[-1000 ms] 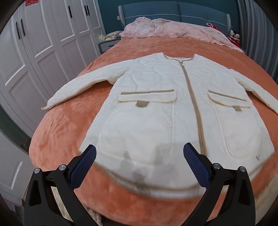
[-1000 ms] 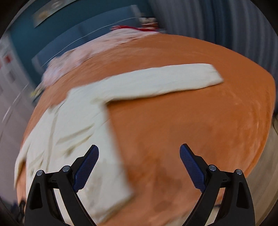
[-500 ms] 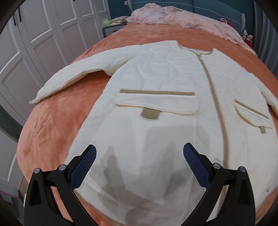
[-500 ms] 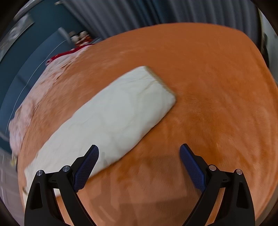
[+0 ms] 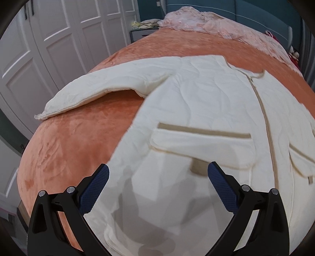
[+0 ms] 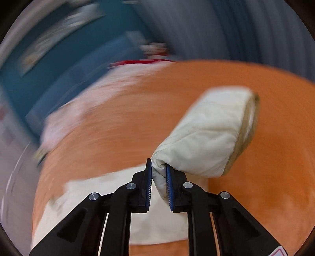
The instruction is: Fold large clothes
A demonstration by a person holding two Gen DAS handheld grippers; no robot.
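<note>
On the orange bed cover: cream quilted jacket spread face up, front zipper closed, tan-trimmed pocket flap across the near panel. Noted in the left wrist view only: whole front of the garment, one sleeve stretched flat toward the white wardrobe doors, cuff end near the bed's edge; pink bedding heaped at the far end against a teal headboard. Left tongs spread wide above the lower part of the jacket, blue pads well apart, nothing gripped, shadow cast on the fabric below.

Noted in the right wrist view only: other sleeve, lifted clear of the cover, cuff with tan edging pointing away from the camera. Right tongs closed down on a pinch of this sleeve's fabric, pads nearly meeting with the cloth squeezed between. More cream fabric lying flat on the cover under and left of the tongs. Background heavily blurred; grey curtain and teal wall barely readable, red and white items near the bed's far end not identifiable.

Neither tongs seen from the other's camera
</note>
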